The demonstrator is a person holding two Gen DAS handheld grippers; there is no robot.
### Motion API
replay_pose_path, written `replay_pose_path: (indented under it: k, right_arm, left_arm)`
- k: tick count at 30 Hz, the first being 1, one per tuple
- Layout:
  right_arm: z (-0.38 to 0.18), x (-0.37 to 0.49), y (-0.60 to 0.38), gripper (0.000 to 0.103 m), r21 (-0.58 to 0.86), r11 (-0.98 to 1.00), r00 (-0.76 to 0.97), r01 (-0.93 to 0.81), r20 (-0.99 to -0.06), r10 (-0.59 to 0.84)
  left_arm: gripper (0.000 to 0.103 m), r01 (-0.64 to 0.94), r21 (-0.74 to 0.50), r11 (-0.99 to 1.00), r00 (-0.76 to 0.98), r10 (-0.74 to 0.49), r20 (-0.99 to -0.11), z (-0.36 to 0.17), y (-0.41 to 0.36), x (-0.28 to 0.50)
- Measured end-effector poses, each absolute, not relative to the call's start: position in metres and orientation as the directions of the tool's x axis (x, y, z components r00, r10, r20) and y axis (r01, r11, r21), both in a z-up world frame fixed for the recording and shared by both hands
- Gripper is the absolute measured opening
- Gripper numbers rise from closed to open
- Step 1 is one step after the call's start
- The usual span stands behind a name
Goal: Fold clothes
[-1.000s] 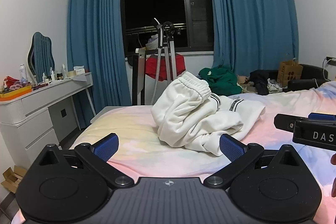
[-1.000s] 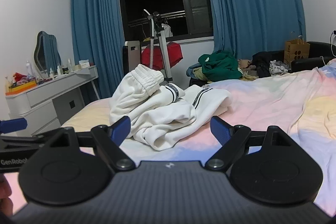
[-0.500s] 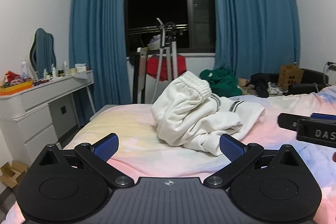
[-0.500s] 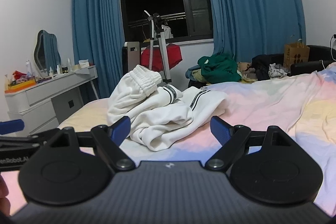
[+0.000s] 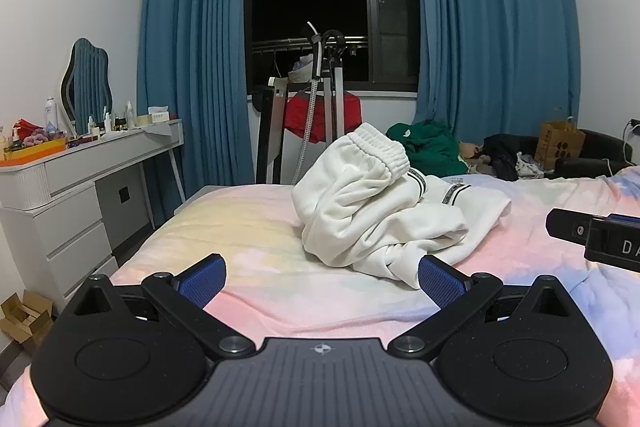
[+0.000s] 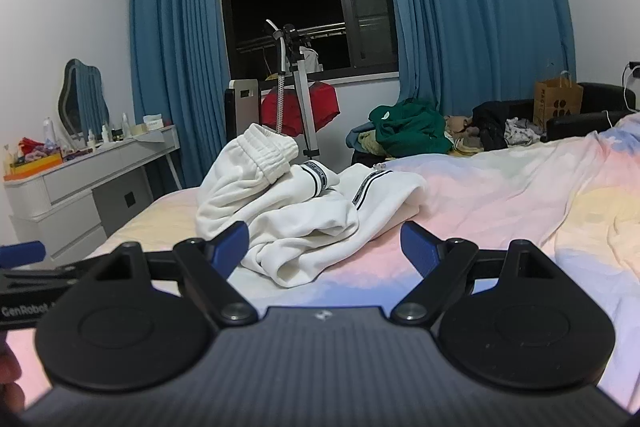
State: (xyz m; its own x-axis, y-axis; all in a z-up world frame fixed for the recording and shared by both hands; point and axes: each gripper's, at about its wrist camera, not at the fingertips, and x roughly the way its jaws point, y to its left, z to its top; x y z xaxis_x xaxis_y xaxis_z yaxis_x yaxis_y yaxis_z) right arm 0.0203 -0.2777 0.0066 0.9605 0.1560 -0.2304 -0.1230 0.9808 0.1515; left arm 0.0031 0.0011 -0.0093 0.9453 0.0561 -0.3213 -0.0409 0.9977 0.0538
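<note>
A crumpled white garment [image 5: 380, 211] with a ribbed elastic waistband and black-and-white trim lies bunched on the pastel bedsheet [image 5: 248, 227]. My left gripper [image 5: 320, 279] hovers just short of its near edge, open, blue pads wide apart with nothing between them. In the right wrist view the same white garment [image 6: 304, 211] lies ahead of my right gripper [image 6: 324, 247], which is also open and empty. The left gripper's side shows at the right wrist view's left edge, and the right gripper [image 5: 592, 239] shows at the left wrist view's right edge.
A white dresser [image 5: 80, 195] with bottles and a mirror stands left of the bed. A garment steamer stand [image 5: 324, 99] with red cloth is by the window. Green and dark clothes [image 5: 432, 147] are piled beyond the bed, next to a paper bag [image 5: 560, 143].
Both views have shifted slightly; the white garment sits a little nearer and lower between the fingers. Both grippers stay open and the garment has not moved on the bed.
</note>
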Motion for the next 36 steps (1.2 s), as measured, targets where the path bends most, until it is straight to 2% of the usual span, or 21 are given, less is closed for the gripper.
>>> replay_pose_path:
  k: [17, 24, 31, 36]
  right_arm:
    - [0.005, 0.027, -0.272, 0.084, 0.162, 0.978, 0.954, -0.13, -0.25, 0.168]
    - [0.001, 0.033, -0.275, 0.084, 0.239, 0.957, 0.936, -0.161, -0.271, 0.225]
    - [0.002, 0.033, -0.278, 0.084, 0.253, 0.948, 0.941, -0.19, -0.228, 0.25]
    - [-0.001, 0.039, -0.278, 0.084, 0.269, 0.939, 0.927, -0.214, -0.248, 0.282]
  left_arm:
    - [0.103, -0.1, 0.042, 0.994, 0.924, 0.108, -0.367, -0.016, 0.01, 0.01]
    - [0.103, -0.128, 0.032, 0.991, 0.912, 0.131, -0.388, -0.026, 0.014, 0.02]
    - [0.103, -0.149, 0.032, 0.988, 0.905, 0.15, -0.398, -0.033, 0.016, 0.036]
    - [0.103, -0.036, 0.086, 0.996, 0.904, 0.069, -0.422, -0.034, -0.004, 0.071]
